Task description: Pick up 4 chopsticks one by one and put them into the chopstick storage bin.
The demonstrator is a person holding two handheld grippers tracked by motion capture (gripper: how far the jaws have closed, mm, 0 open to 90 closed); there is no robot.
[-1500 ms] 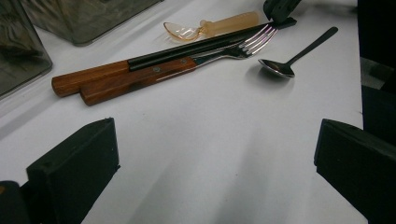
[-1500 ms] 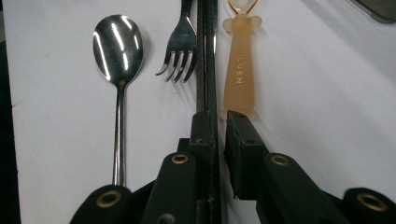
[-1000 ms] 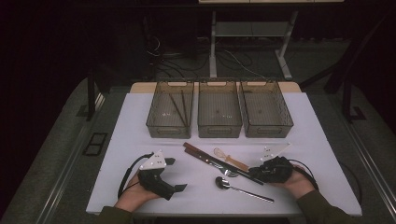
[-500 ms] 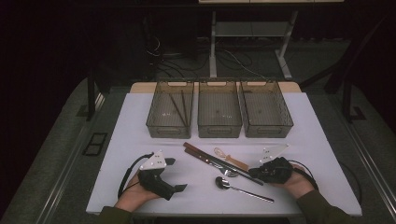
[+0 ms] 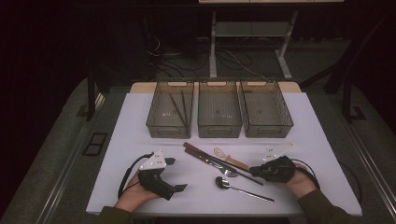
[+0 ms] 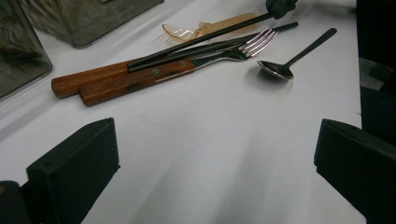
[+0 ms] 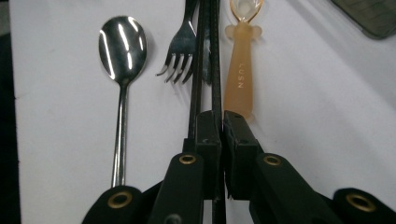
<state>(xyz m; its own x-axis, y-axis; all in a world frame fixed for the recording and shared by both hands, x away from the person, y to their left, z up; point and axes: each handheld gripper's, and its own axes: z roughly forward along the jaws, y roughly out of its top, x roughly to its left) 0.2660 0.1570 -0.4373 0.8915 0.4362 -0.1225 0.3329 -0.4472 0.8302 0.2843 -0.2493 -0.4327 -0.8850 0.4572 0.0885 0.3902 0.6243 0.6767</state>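
My right gripper (image 5: 252, 171) (image 7: 222, 122) lies at the table's front right, shut on the end of a thin black chopstick (image 7: 215, 56) (image 5: 219, 161). A second black stick runs just left of its jaws. Beside them lie a fork (image 7: 180, 51), a steel spoon (image 7: 122, 46) (image 5: 243, 190) and an amber plastic spoon (image 7: 238, 74) (image 5: 229, 158). Wooden-handled cutlery (image 6: 121, 77) (image 5: 196, 151) lies under the chopsticks. My left gripper (image 5: 175, 174) (image 6: 215, 154) rests at the front left, open, with bare table between its jaws.
Three clear bins stand in a row at the back: the left bin (image 5: 163, 128) holds dark chopsticks (image 5: 180, 107); the middle bin (image 5: 219, 130) and right bin (image 5: 268, 130) look bare. The white table (image 5: 140, 140) has free room at the sides.
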